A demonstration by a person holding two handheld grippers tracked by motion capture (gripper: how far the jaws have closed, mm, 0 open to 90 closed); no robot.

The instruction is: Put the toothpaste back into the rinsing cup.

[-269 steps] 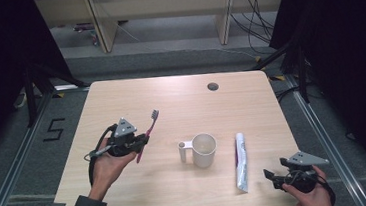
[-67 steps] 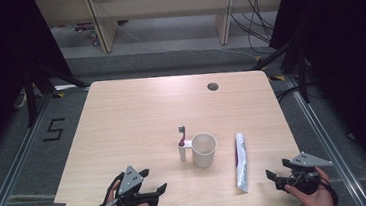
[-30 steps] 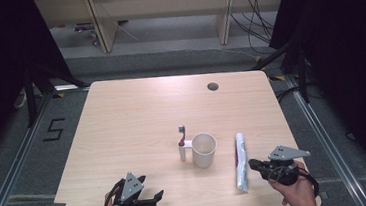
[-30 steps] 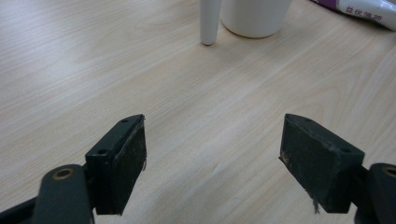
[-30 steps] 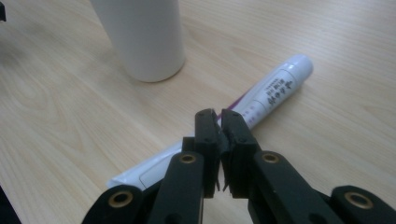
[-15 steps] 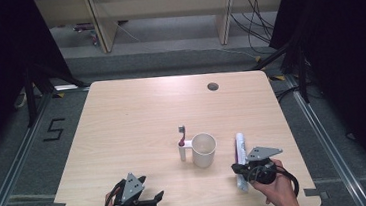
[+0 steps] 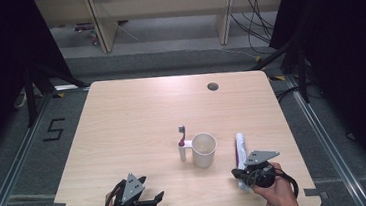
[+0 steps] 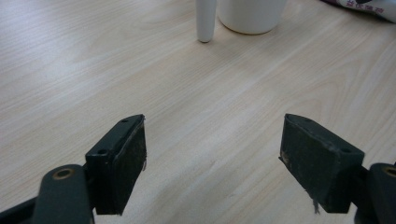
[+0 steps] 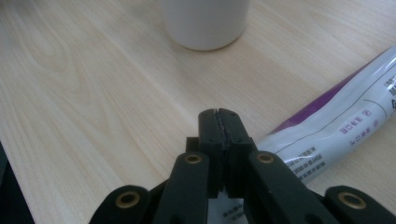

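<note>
With its jaws pressed together and empty, the right gripper (image 9: 218,122) sits touching the toothpaste tube (image 9: 341,116) just to its right, the approach step, so next it must open to straddle the tube.

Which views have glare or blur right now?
High view: soft glare on the table far half, dark surroundings. Left gripper view: cup slightly soft, jaws sharp. Right gripper view: shut right gripper sharp, shine on the tube, cup blurred.
</note>
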